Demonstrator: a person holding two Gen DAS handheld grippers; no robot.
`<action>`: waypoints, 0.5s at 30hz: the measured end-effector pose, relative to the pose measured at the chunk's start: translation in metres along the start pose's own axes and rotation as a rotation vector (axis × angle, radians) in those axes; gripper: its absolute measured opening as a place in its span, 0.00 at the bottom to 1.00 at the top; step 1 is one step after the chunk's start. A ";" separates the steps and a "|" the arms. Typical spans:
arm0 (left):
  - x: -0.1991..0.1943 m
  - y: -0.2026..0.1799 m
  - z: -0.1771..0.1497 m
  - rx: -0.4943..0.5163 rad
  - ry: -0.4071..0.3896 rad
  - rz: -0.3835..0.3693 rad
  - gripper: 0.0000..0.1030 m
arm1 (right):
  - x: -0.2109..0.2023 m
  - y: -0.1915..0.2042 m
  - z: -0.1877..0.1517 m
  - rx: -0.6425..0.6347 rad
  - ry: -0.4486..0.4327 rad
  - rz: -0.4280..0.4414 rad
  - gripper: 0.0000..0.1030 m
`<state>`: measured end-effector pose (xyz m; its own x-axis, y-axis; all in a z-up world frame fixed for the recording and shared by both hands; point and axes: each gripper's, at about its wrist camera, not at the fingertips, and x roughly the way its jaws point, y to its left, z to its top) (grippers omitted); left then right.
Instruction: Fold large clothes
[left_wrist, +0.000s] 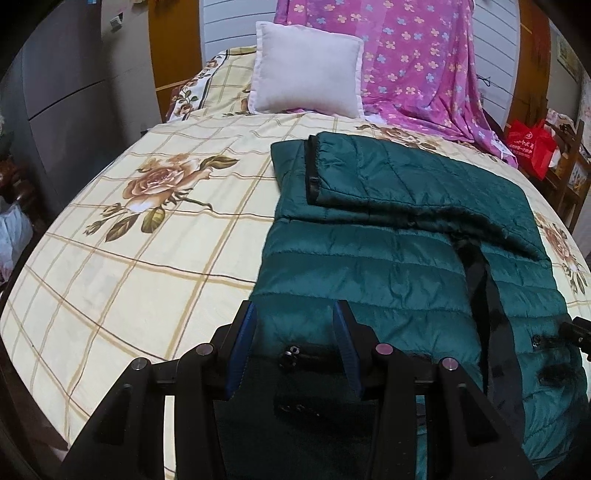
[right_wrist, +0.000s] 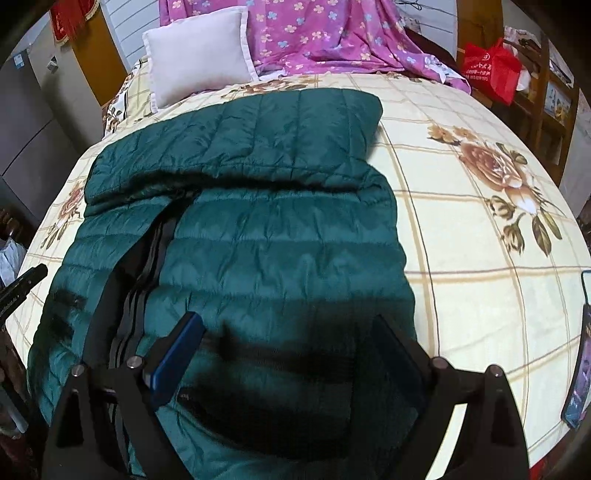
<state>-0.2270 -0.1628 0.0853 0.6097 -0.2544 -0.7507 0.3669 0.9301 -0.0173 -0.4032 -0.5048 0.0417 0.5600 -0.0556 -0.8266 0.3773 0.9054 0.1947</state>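
Green jacket (left_wrist: 388, 258) spread on the bed (left_wrist: 129, 258), top part folded down, zipper running up the middle. Left gripper (left_wrist: 295, 317) over the near hem, jaws apart, gripping nothing. Right gripper (right_wrist: 291, 328) above the near hem too, jaws wide, released. Pillow (left_wrist: 306, 70) at the head.

jacket (left_wrist: 369, 258) hem: hidden under grippers | phone (right_wrist: 580, 369): cut off at edge
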 end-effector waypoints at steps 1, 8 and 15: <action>0.000 -0.001 -0.001 0.002 0.002 -0.001 0.24 | 0.000 0.000 -0.001 -0.001 0.001 -0.002 0.92; 0.001 -0.002 -0.007 0.008 0.020 -0.006 0.24 | -0.003 -0.006 -0.011 0.021 0.010 -0.010 0.92; -0.001 0.006 -0.020 0.017 0.044 -0.007 0.24 | -0.007 -0.011 -0.022 0.017 0.023 -0.029 0.92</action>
<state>-0.2395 -0.1519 0.0729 0.5760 -0.2489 -0.7786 0.3833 0.9236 -0.0117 -0.4277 -0.5055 0.0337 0.5316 -0.0721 -0.8439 0.4058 0.8963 0.1791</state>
